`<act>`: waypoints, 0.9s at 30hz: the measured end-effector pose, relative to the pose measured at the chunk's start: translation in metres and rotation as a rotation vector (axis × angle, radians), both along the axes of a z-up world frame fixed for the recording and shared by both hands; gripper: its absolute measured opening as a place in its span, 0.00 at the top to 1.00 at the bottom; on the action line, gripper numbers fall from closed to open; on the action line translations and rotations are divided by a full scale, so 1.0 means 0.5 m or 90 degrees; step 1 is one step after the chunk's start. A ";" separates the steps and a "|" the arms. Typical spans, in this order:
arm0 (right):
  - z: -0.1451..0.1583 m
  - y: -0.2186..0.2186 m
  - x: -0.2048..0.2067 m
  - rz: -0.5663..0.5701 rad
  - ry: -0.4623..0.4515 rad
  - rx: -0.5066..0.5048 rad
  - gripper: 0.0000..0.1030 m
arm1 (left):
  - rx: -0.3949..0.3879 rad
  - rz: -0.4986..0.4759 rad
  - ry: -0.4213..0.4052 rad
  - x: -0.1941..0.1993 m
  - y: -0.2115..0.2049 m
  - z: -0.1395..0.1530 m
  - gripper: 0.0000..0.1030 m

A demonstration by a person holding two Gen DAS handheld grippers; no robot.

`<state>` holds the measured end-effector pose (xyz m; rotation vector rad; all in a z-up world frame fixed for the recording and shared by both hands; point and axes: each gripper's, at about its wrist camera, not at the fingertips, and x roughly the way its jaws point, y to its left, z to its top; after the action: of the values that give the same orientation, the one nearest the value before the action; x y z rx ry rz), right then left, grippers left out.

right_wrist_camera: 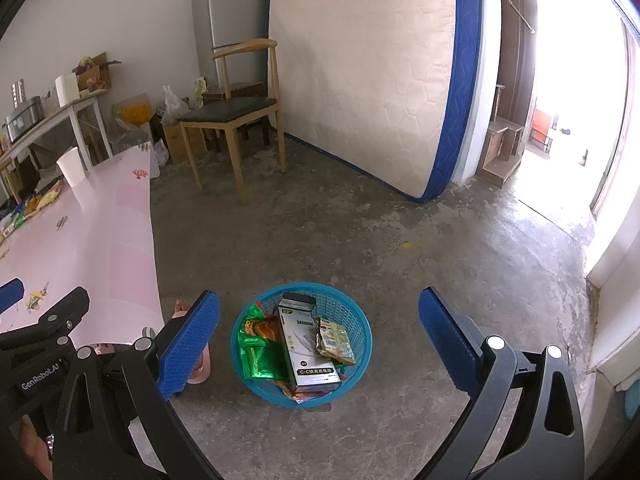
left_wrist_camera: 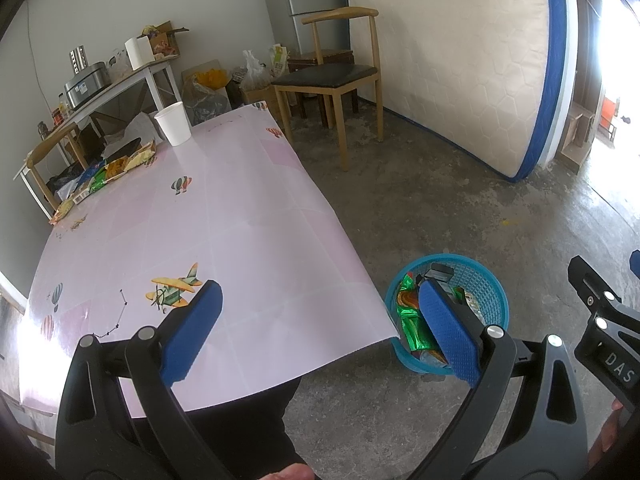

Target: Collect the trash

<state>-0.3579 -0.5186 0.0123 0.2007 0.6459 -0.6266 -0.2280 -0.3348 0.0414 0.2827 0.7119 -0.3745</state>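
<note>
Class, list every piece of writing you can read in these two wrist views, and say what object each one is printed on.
"DAS" – on the right gripper, seen in the left wrist view.
"GenRobot.AI" – on the left gripper, seen in the right wrist view.
"C-C", followed by Chinese characters too small to read – on the black and grey box in the blue basket.
Print on the snack wrappers in the basket: too blurred to read.

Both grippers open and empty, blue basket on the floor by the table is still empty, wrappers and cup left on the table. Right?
One thing is off: the basket is not empty. The right wrist view shows a grey box and several wrappers inside it. The rest holds: left gripper and right gripper are open and empty, and snack wrappers and the cup remain on the table.
</note>
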 end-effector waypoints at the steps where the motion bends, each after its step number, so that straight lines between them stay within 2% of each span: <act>1: -0.001 0.002 0.001 0.000 0.000 0.000 0.06 | 0.000 -0.001 0.000 -0.001 -0.001 0.000 0.08; 27: -0.001 0.003 0.003 0.001 0.000 0.000 0.06 | 0.000 0.000 -0.001 -0.001 -0.002 0.001 0.08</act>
<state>-0.3564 -0.5173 0.0120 0.2004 0.6453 -0.6250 -0.2286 -0.3356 0.0417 0.2830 0.7110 -0.3746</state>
